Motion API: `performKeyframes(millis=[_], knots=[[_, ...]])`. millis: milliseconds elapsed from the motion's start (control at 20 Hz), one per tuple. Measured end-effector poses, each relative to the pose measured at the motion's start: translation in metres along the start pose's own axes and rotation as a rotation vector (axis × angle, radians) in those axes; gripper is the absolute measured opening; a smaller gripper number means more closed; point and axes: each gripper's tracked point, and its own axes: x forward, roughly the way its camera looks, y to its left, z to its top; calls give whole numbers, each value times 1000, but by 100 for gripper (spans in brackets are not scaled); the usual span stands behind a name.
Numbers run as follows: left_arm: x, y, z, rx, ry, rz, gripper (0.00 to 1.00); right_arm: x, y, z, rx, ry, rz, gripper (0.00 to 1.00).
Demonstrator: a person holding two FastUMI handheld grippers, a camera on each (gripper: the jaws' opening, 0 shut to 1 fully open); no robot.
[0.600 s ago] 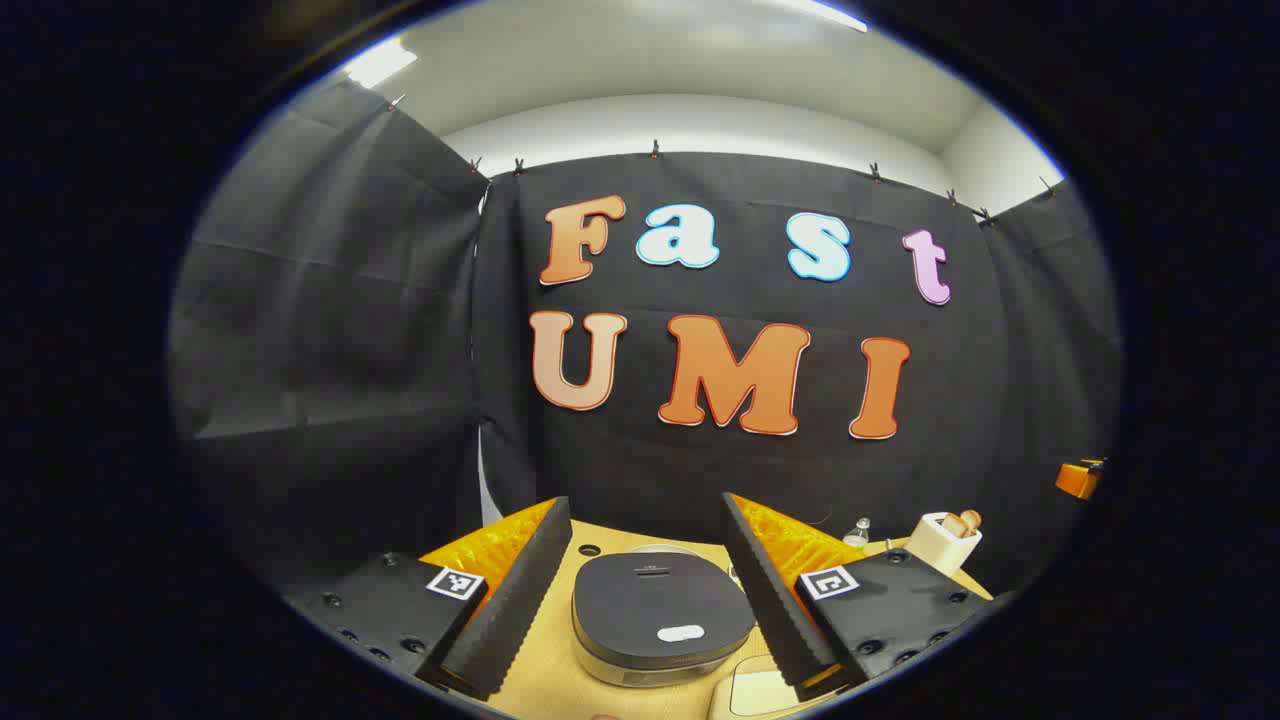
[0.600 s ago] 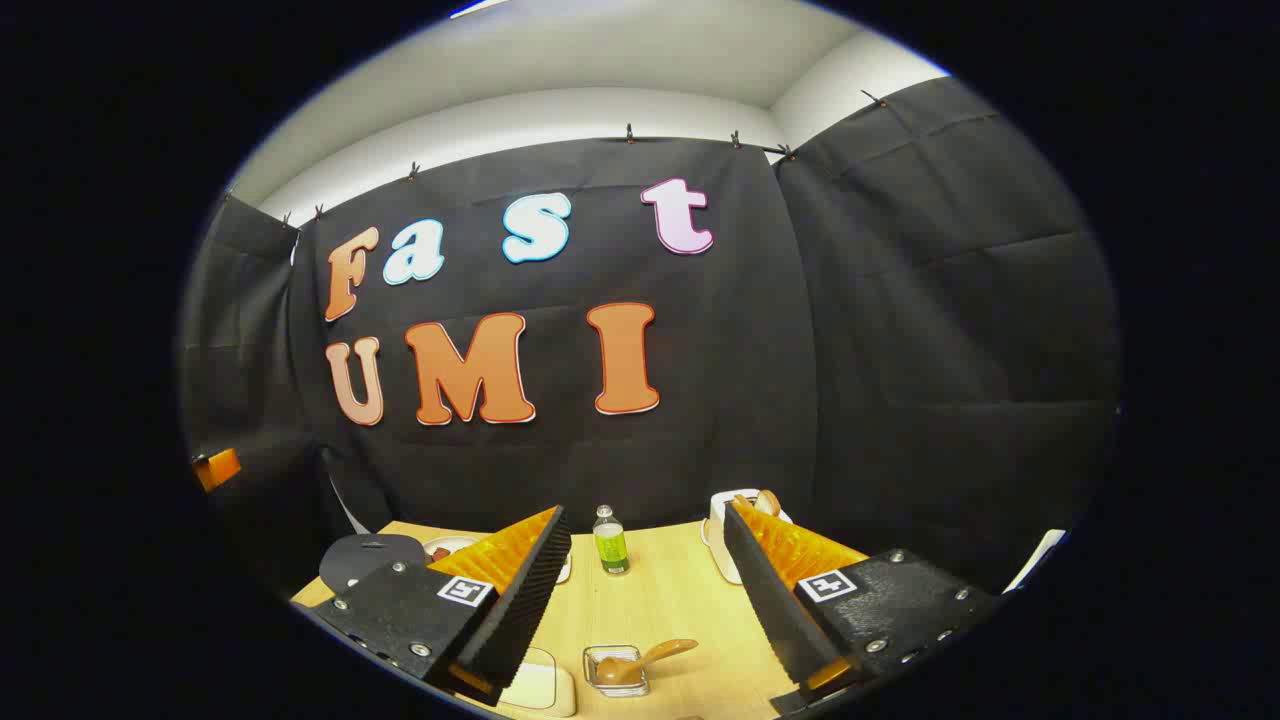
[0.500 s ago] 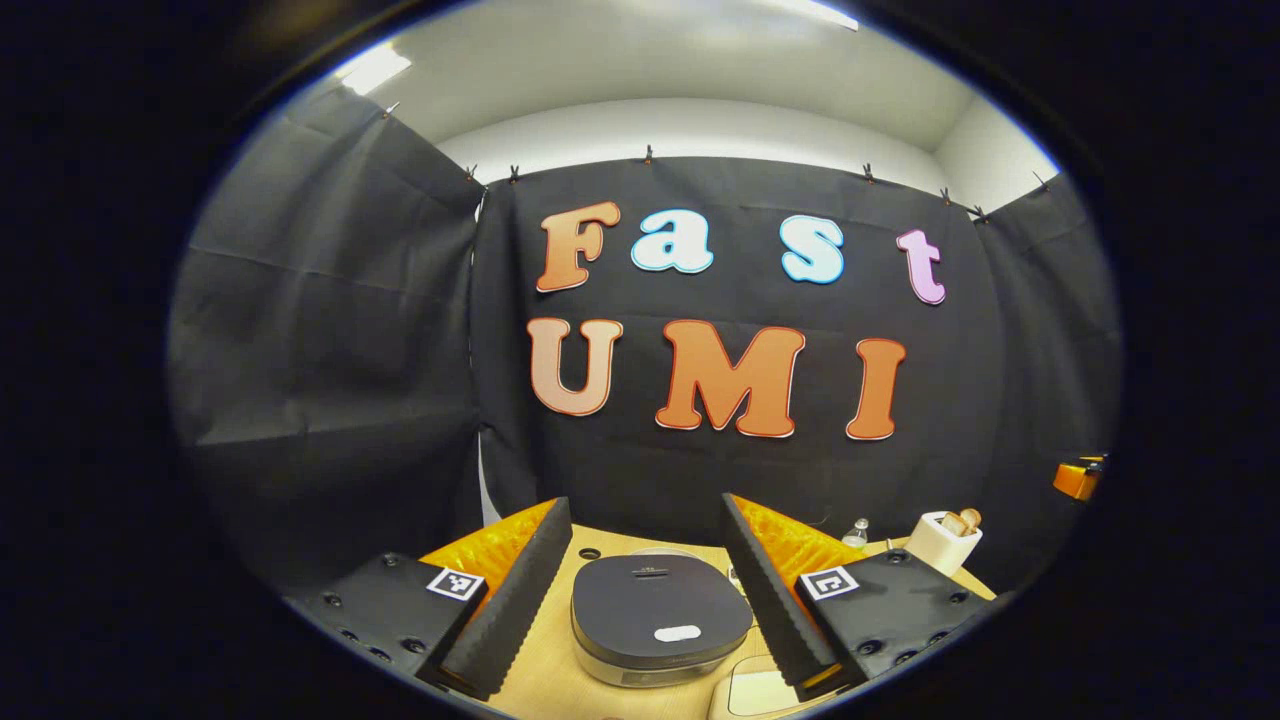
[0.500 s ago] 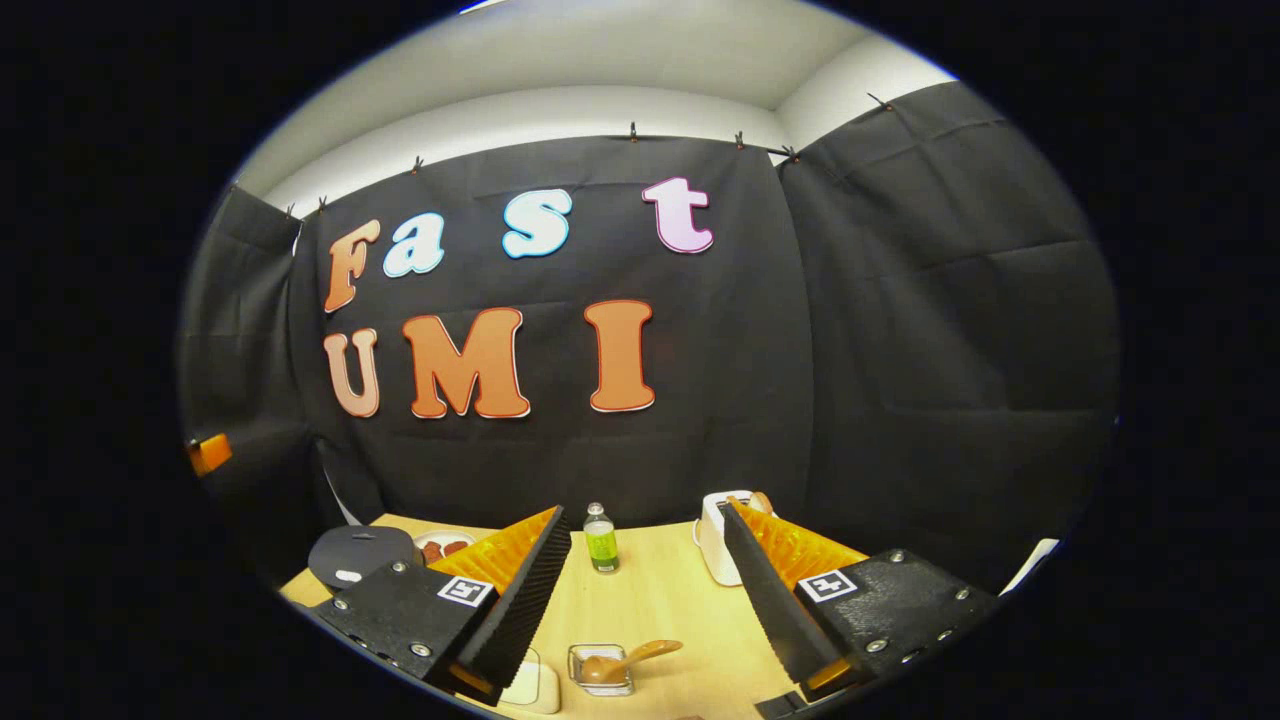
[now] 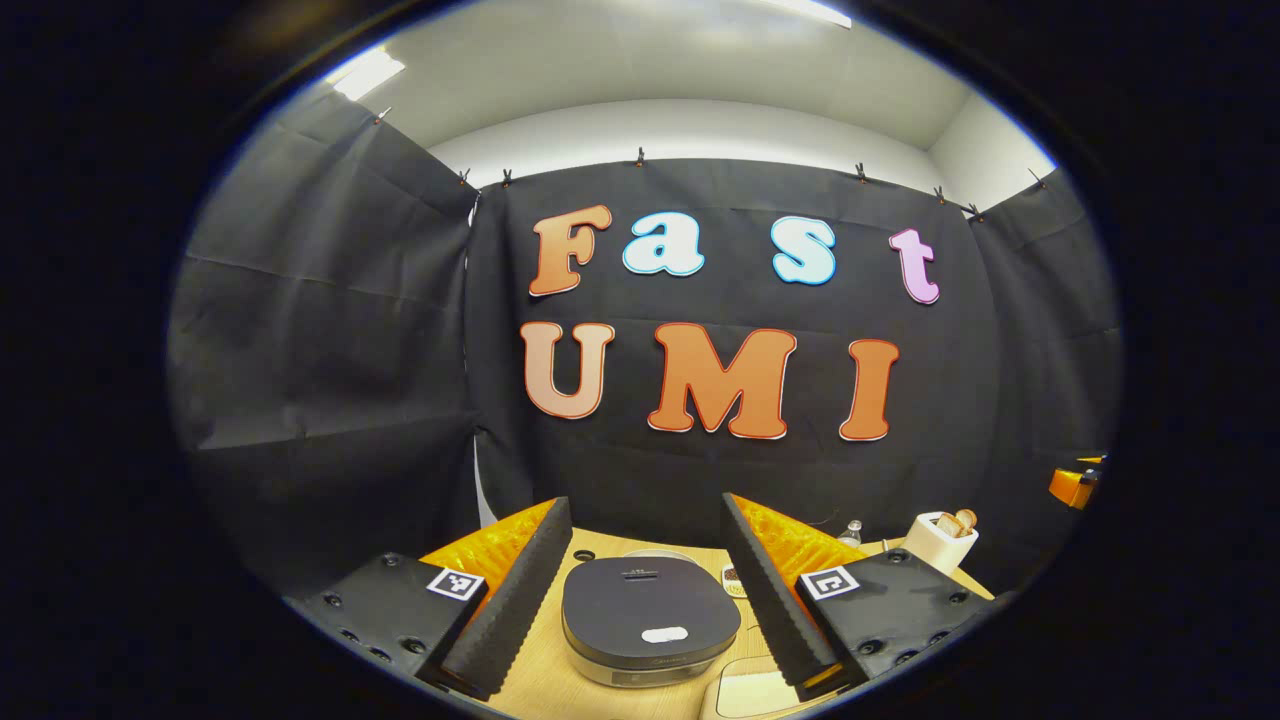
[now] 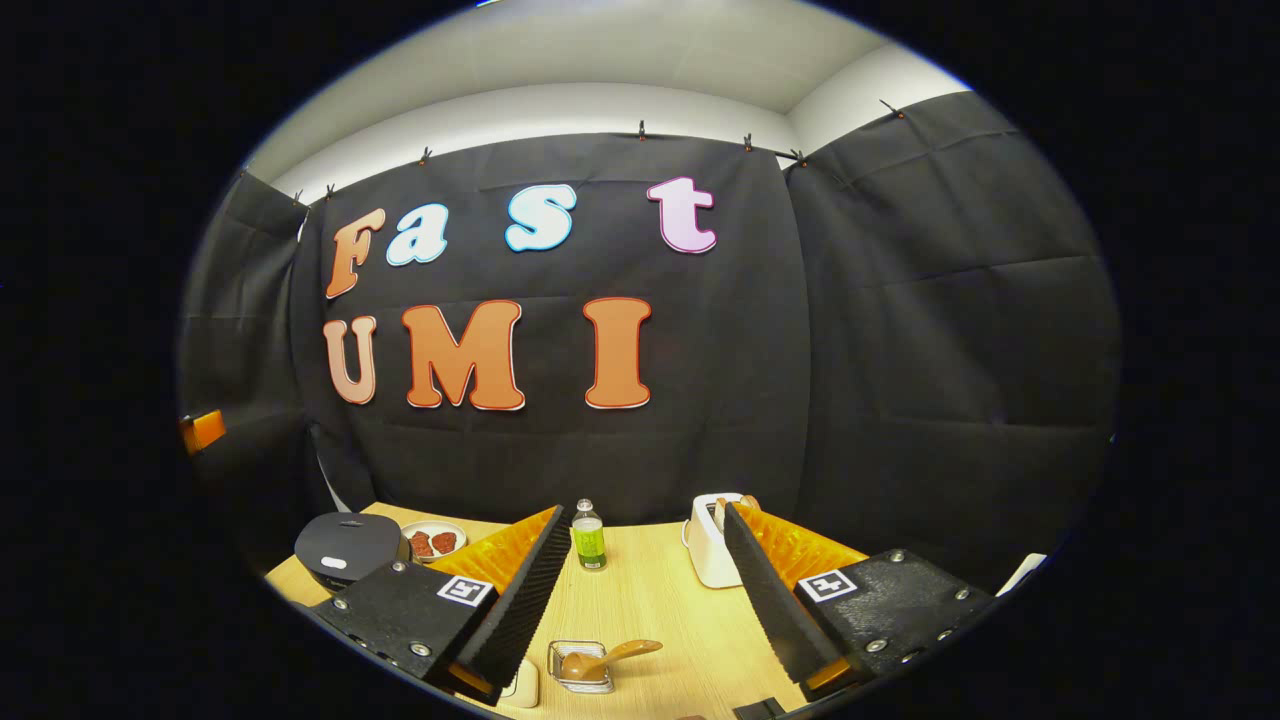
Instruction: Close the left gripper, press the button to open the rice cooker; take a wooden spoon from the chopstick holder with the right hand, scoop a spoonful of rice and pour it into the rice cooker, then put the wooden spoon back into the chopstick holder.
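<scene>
In the left gripper view, the left gripper (image 5: 645,590) hangs above the near edge of the wooden table (image 5: 540,680), its 2 fingers spread wide with nothing between them. Framed in that gap sits the rice cooker (image 5: 650,620), its dark lid down and a pale oval button (image 5: 664,634) near the lid's front edge. Far to the right on the table stands the white chopstick holder (image 5: 938,542), with wooden spoon handles (image 5: 958,520) sticking out of its top. A small bottle (image 5: 851,533) stands between cooker and holder, near the back.

In the right gripper view, the right gripper (image 6: 645,590) is also wide apart and empty, held over the table. Between its fingers, near the front, a small clear dish (image 6: 580,667) holds a brown spoon (image 6: 605,660) with its handle pointing right. Farther back stands a bottle of green liquid, and the holder peeks from behind the right finger. The cooker sits at far left, beside a plate (image 6: 433,541) of reddish food.
</scene>
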Motion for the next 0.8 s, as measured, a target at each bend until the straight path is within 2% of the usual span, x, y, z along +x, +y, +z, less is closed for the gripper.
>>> performKeyframes(millis=[50, 100, 150, 300, 350, 400, 600, 650, 800], knots=[[3, 3, 0, 9, 7, 3, 97, 1, 0, 0, -1, 0, -12, 95], [7, 7, 0, 18, 11, 4, 96, -1, 1, -1, -1, -2, -21, 95], [10, 8, 3, 25, 7, 3, 96, -2, 4, 0, -2, -5, -21, 99], [16, 13, 5, 41, 9, 1, 93, 3, 5, 2, -14, -24, -52, 99], [16, 14, 5, 46, 14, -3, 92, 4, 11, -1, -15, -15, -46, 99], [16, 15, 7, 47, 11, -4, 92, 4, 16, -4, -13, -4, -32, 95], [15, 14, 4, 44, 25, -43, 89, 7, 24, -8, 19, 9, -27, 99], [16, 14, 2, 55, 31, -48, 77, 7, 27, -10, 22, 15, -17, 95], [16, 16, 3, 63, 31, -43, 43, 8, 28, -9, 11, 14, -17, 99]])
